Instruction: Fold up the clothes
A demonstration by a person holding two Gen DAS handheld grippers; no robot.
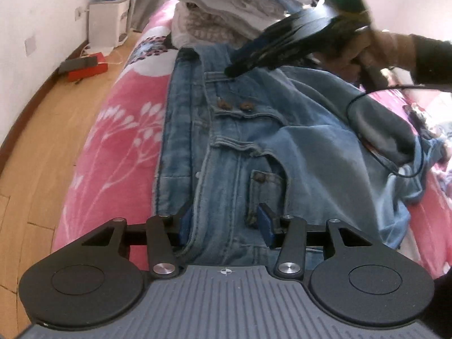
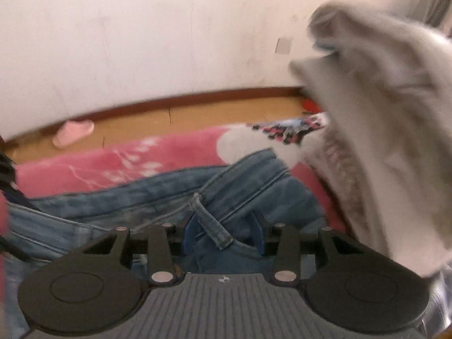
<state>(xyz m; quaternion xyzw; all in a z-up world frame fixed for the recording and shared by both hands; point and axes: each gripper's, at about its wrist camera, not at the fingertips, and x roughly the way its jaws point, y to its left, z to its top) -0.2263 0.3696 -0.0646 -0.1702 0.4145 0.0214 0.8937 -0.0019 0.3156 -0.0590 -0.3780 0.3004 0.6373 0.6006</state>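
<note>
Jeans half-folded on the pink blanket (image 1: 113, 130), pile waiting behind.

I see the jeans (image 1: 254, 141) between both my grippers, left gripper (image 1: 226, 223) and right gripper (image 2: 223, 233), jaws parted, clamping nothing; folded stack (image 1: 226, 8) done, jeans' final folds remain.

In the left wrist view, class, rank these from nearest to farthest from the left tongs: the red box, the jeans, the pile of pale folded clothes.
1. jeans: between the left tongs.
2. pile of pale folded clothes: straight ahead, beyond the jeans.
3. red box: on the floor, far left.
</note>
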